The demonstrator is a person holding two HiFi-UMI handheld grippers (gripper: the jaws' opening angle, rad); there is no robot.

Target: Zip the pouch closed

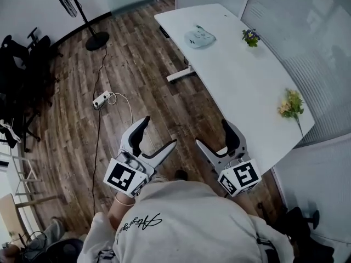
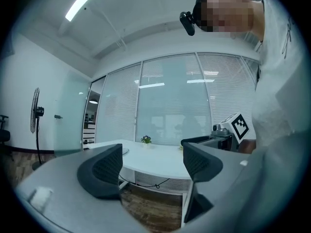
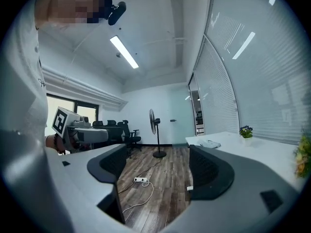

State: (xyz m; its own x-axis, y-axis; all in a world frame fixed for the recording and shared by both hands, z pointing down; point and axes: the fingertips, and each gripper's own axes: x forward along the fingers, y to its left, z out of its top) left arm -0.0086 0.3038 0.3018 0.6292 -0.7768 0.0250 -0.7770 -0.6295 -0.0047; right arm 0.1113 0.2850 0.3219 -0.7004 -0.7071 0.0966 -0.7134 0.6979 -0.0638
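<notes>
The left tongs [image 1: 160, 131] and the right tongs [image 1: 211, 132] both stand wide apart and empty, held off the near end of the white counter [image 1: 236, 81], because the pouch [image 1: 199, 36] lies at that counter's far end, judged out of reach.

Head camera: I look steeply down from above shoulders; left gripper [image 1: 160, 131] and right gripper [image 1: 211, 132] close at bottom, table [image 1: 247, 75] farther ahead. Left gripper camera: low, level, I face table and glass wall [image 2: 170, 101]. Right gripper camera: low, I face fan [image 3: 151, 120] across floor [image 3: 160, 178]. All three views share table and fan.
</notes>
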